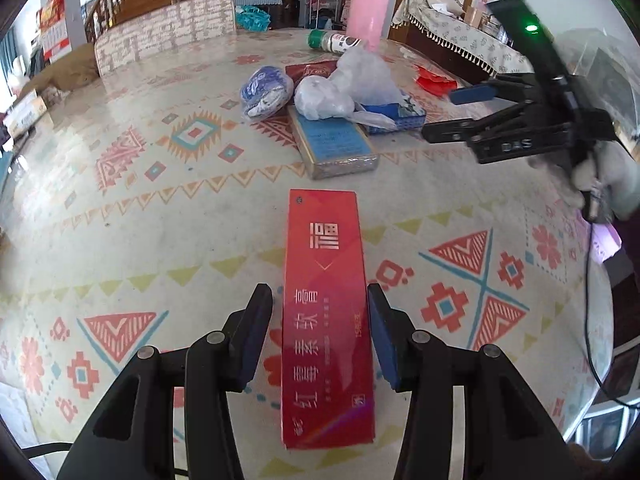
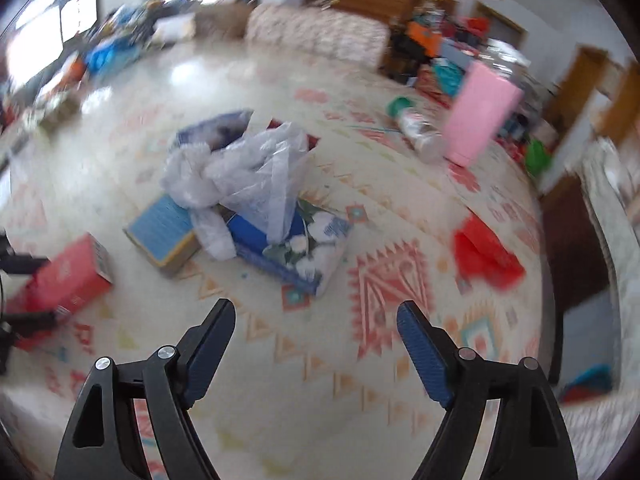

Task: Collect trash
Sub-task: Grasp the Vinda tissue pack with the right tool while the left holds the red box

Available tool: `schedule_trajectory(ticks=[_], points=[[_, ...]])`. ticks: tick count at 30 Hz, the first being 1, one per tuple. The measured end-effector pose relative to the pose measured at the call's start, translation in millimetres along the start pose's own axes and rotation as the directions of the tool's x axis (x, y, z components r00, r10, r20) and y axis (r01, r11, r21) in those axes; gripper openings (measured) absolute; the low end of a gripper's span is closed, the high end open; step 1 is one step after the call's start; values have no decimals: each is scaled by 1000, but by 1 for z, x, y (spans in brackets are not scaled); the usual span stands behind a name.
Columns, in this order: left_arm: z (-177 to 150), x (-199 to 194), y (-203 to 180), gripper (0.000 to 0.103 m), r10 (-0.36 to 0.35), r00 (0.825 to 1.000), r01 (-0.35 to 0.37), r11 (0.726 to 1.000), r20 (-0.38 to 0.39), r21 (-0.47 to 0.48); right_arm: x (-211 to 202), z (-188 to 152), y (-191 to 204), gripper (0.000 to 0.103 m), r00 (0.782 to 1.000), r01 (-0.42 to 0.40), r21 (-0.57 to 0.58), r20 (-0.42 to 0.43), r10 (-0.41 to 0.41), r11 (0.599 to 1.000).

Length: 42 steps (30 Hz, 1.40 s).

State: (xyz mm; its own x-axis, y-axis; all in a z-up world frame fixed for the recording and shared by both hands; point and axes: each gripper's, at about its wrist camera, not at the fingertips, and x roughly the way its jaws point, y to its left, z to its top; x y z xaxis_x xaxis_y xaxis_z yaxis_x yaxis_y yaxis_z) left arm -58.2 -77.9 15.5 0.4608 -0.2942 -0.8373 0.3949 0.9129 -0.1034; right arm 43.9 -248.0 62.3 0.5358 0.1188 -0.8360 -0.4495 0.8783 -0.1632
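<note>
Straddling a long red box (image 1: 326,320) on the patterned table (image 1: 120,240), the left gripper (image 1: 320,332) has its jaws a little apart, with a thin gap showing on each side of the box, so the pads do not appear to press it. The right gripper (image 2: 316,344) is wide open and empty, hovering over bare tablecloth and facing the rubbish pile. That pile looks untouched: crumpled plastic bags (image 2: 248,176) lie on a blue box (image 2: 164,232) and a floral packet (image 2: 316,256), with a red wrapper (image 2: 486,256) well apart to the right. No bin or sack shows, so collection seems barely begun; nearly everything remains to be gathered.
</note>
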Motion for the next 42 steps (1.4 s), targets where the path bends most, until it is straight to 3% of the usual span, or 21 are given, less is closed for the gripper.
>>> schedule_trajectory(ticks=[7,15,18,20,22,25,26,27,31,42], points=[[5,2,8,53,-42,999,42,999,1,-26,37,32,-10,86,998,-55,-122,-46,50,991],[7,5,6,60,-50,999,50,998,6,-26,61,55,-6,85,988,-148,-133,-70,140,980],[7,5,4,61,-40,999,40,999,6,-22,61,54,-6,80,983,-178,-66,-67,174,982],[7,6,3,61,-29,1000,29,999,9,-20,60,54,-4,66,980,-185,-25,-72,183,982],[6,7,2,61,-18,1000,18,1000,15,-21,52,44,-2,58,977,-197,16,-79,198,980],[4,6,1,59,-2,1000,3,999,29,-33,37,25,7,56,980,-179,49,-81,182,983],[4,5,1,44,6,999,-5,999,31,-41,31,18,10,55,980,-179,64,-81,183,982],[3,3,2,39,15,999,-13,999,29,-49,26,12,13,55,980,-179,77,-80,185,981],[-5,-13,3,39,-13,999,18,996,48,-90,-3,-20,25,54,982,-176,132,-48,184,975],[-22,-70,-29,39,0,987,7,999,158,-43,-96,-110,32,54,986,-162,312,97,138,936]])
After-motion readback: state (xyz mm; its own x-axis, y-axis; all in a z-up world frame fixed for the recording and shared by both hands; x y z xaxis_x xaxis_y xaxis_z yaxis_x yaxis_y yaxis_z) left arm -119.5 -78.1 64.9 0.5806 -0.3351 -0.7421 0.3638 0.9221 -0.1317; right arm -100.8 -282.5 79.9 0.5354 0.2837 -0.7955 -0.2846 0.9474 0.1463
